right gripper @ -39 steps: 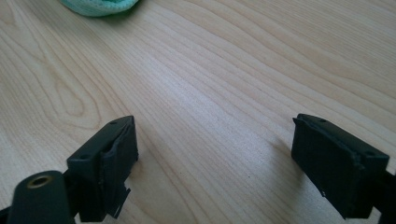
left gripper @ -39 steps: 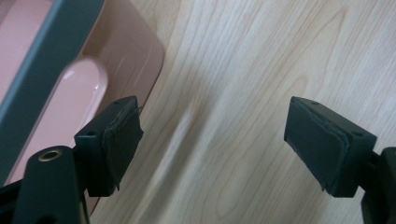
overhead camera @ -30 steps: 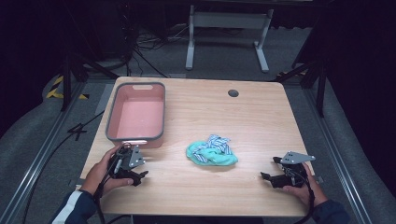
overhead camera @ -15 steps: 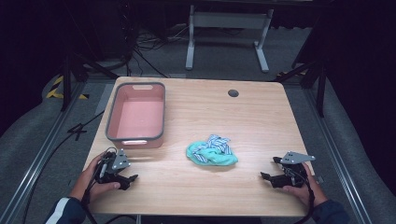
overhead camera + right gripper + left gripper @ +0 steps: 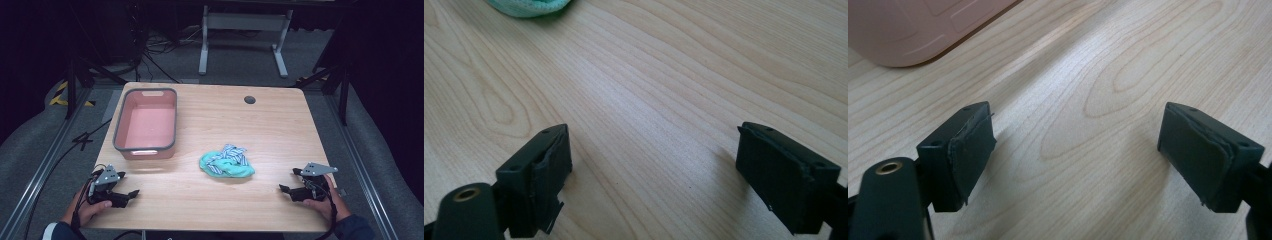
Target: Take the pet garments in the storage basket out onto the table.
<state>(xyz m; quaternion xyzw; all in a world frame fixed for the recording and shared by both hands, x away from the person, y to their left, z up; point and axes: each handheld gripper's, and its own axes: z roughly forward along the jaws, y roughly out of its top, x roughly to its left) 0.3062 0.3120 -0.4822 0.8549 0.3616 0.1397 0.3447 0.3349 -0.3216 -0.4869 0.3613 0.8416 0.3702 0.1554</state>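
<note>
A pink tub with a grey rim (image 5: 119, 131) stands on the left half of the wooden table (image 5: 280, 130). Its corner shows at the top left of the left gripper view (image 5: 913, 25). A crumpled teal cloth with a striped piece (image 5: 226, 162) lies near the table's middle, and its edge shows in the right gripper view (image 5: 531, 6). My left gripper (image 5: 127, 186) rests near the front left corner, below the tub, open over bare wood (image 5: 1075, 150). My right gripper (image 5: 289, 180) sits at the front right, open and holding nothing (image 5: 654, 165), to the right of the cloth.
A small dark round hole (image 5: 249, 99) sits in the tabletop at the back right. Beyond the far edge stands a grey metal frame (image 5: 242, 22) on a dark floor. Cables (image 5: 82, 140) run along the floor at the left.
My left gripper has drawn back from the tub's near end toward the front left corner of the table. The right gripper and the cloth have stayed put.
</note>
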